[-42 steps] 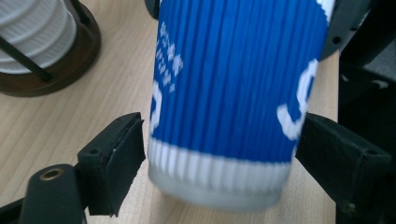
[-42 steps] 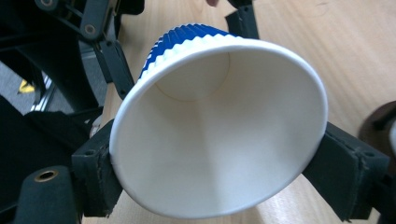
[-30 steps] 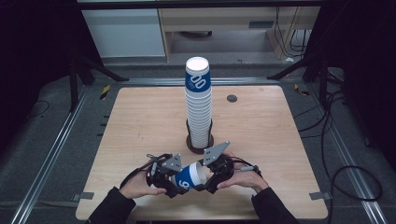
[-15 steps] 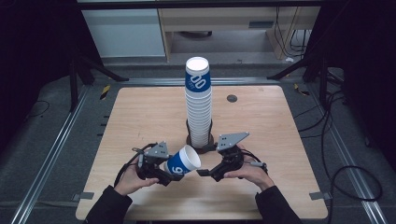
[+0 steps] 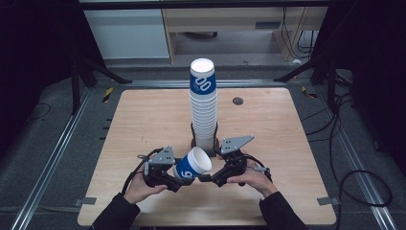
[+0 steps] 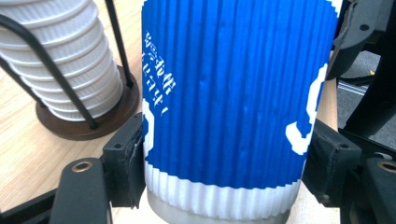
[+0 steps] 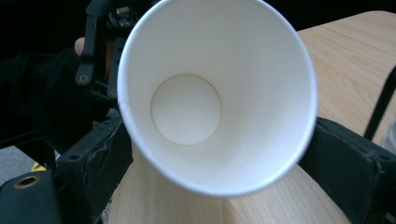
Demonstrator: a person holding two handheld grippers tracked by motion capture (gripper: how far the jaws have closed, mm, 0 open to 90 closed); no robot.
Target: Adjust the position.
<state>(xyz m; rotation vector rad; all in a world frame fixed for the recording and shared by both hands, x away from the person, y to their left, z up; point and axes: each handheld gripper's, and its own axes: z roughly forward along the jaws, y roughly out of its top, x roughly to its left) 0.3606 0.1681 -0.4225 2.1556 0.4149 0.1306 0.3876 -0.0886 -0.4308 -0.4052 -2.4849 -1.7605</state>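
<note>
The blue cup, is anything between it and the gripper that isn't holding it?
No. The left gripper is shut on the blue cup, whose open mouth faces the right gripper. That gripper's jaws have just been closing and stand either side of the cup's rim, with nothing visible between them and it.

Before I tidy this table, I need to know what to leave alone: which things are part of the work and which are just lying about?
In use:
- blue cup, clamped in the left gripper
- right gripper, by the cup's mouth
- cup stack in its wire holder

Lying about:
- dark disc at the far edge
- cables on the floor
</note>
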